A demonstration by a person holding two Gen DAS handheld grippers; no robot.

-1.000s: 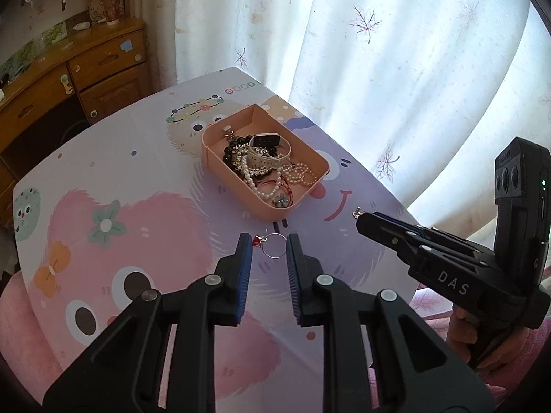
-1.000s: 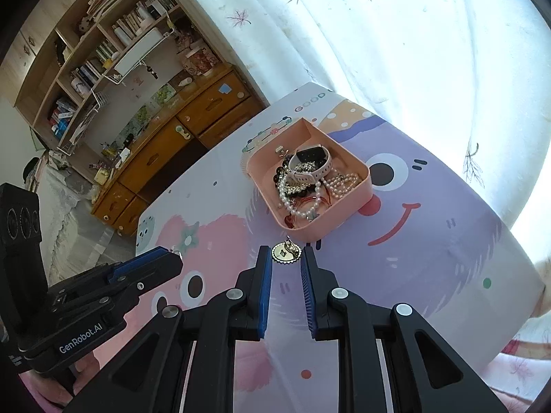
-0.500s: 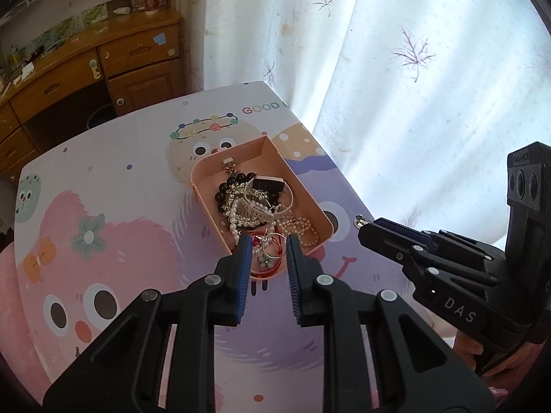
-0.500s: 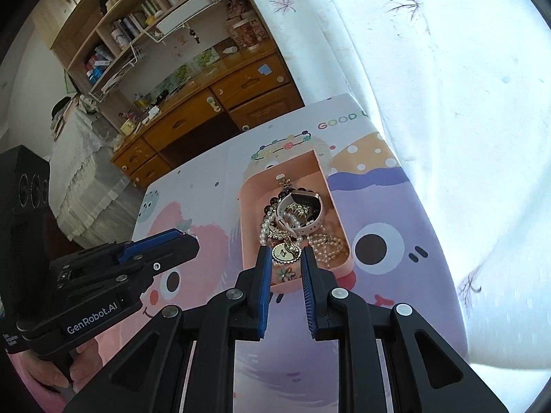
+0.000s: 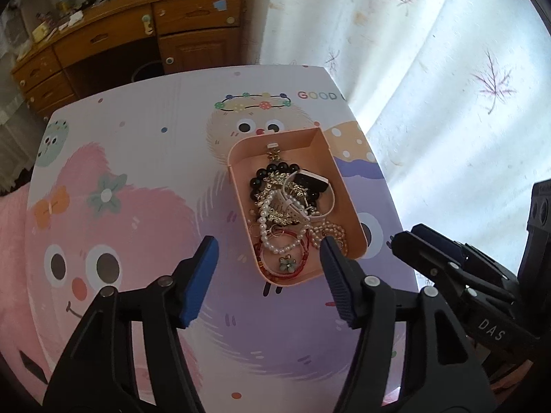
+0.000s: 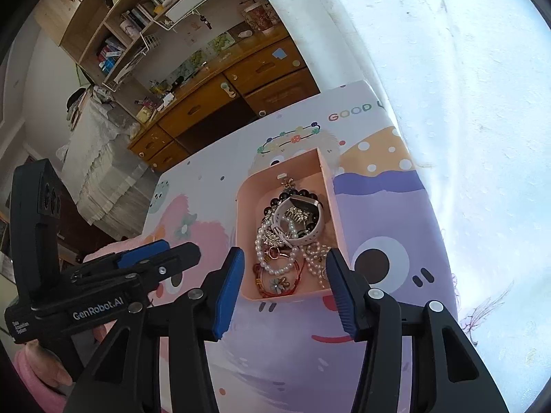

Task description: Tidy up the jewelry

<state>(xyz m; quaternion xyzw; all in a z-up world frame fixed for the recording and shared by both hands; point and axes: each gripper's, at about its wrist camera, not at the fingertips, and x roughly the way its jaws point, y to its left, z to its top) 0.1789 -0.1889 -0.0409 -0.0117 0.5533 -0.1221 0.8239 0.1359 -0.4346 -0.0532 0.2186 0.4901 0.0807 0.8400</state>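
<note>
A pink tray [image 5: 337, 168] sits on the cartoon-print table [image 5: 144, 179] and holds a heap of jewelry [image 5: 286, 206]: pearl strands, black beads, a white watch, red cords and a flower charm. It also shows in the right wrist view [image 6: 329, 192] with its jewelry [image 6: 289, 237]. My left gripper [image 5: 268, 268] is open and empty above the tray's near end. My right gripper [image 6: 284, 278] is open and empty above the same end. Each gripper shows in the other's view, the right one [image 5: 447, 261] and the left one [image 6: 148, 258].
A white curtain [image 5: 430, 69] hangs along the table's right edge. A wooden desk with drawers [image 5: 120, 34] stands behind the table, with bookshelves [image 6: 137, 17] above it. A pink cushion [image 5: 13, 213] lies at the table's left.
Both grippers have opened wide over the tray. The ring held by the left and the gold pendant held by the right are no longer between the fingers. Both moved closer over the tray.
</note>
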